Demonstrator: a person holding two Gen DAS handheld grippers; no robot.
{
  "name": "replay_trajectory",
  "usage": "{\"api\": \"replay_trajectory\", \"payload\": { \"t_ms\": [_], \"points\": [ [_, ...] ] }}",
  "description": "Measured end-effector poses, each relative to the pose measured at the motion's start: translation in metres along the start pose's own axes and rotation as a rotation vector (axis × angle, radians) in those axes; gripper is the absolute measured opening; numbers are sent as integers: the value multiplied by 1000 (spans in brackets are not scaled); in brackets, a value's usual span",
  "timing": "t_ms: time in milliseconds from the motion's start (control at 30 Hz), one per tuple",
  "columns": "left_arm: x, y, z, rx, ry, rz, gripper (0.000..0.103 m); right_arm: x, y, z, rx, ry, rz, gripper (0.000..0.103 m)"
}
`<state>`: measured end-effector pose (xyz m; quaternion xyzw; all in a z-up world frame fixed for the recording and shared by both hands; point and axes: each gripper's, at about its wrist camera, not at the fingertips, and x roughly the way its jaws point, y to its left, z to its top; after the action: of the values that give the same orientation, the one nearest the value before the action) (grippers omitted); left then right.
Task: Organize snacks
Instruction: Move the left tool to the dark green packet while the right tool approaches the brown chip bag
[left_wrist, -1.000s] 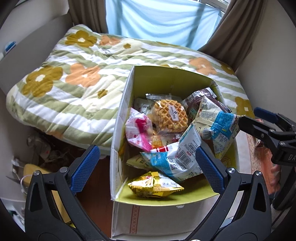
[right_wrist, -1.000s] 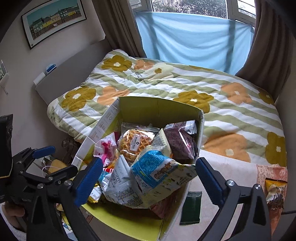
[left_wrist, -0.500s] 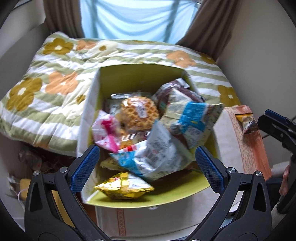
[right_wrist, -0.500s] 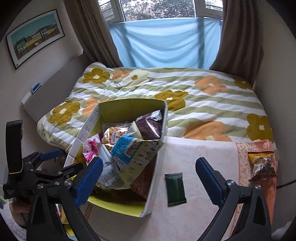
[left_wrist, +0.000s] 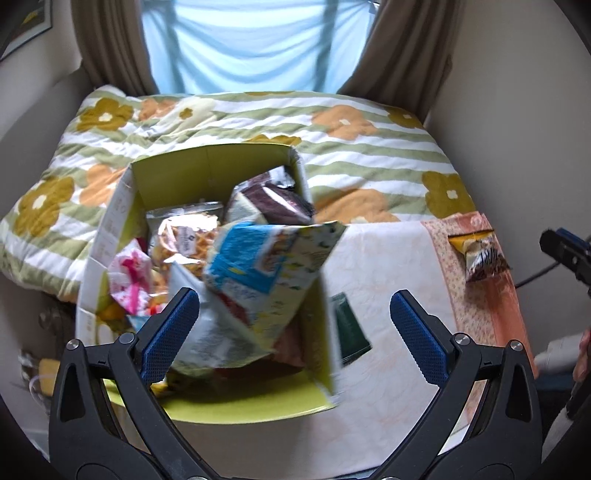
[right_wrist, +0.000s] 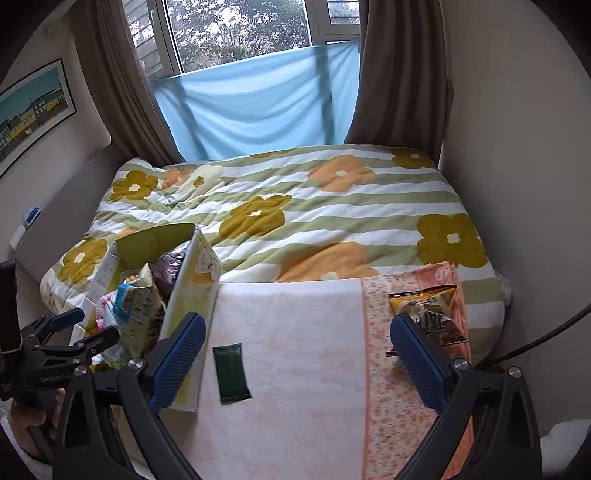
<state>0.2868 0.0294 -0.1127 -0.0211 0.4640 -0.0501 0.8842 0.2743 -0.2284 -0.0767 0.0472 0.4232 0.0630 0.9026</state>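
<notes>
A cardboard box (left_wrist: 122, 206) with a yellow-green inside holds several snack packs, with a blue-and-white bag (left_wrist: 266, 269) on top; it also shows at the left of the right wrist view (right_wrist: 192, 288). A dark green packet (right_wrist: 231, 373) lies flat on the white cloth beside the box, also in the left wrist view (left_wrist: 351, 328). A yellow-brown snack bag (right_wrist: 428, 314) lies on the pink floral cloth at right, also in the left wrist view (left_wrist: 480, 254). My left gripper (left_wrist: 295, 332) is open and empty above the box's right wall. My right gripper (right_wrist: 297, 354) is open and empty above the cloth.
A bed with a green-striped flowered quilt (right_wrist: 295, 206) lies behind the cloth-covered surface (right_wrist: 295, 350). Brown curtains and a blue sheet (right_wrist: 258, 107) hang at the window. Walls close in on both sides. Clutter lies on the floor left of the box (left_wrist: 40, 365).
Both views have swung to the right: the box has slid to the left of each frame, and the green packet and the yellow-brown bag have come into fuller view. Both grippers stay open.
</notes>
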Motion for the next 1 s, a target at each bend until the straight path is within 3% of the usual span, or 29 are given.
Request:
{"api": "replay_trajectory", "payload": {
  "t_ms": [233, 400, 667, 767, 900, 1000],
  "points": [
    [4, -65, 0, -82, -44, 103, 103, 19, -65, 11, -51, 45, 60, 100],
    [11, -102, -24, -165, -82, 176, 103, 47, -98, 9, -71, 96, 51, 100],
    [95, -134, -80, -154, 61, 283, 103, 99, -120, -7, -56, 179, 135, 100],
    [121, -130, -84, -150, 65, 321, 103, 118, -120, -13, -53, 200, 158, 100],
    [160, -120, -81, -170, 134, 436, 103, 134, -123, -18, -57, 219, 172, 100],
    [180, -113, -80, -207, 163, 419, 103, 142, -127, -20, -68, 225, 164, 100]
  ]
}}
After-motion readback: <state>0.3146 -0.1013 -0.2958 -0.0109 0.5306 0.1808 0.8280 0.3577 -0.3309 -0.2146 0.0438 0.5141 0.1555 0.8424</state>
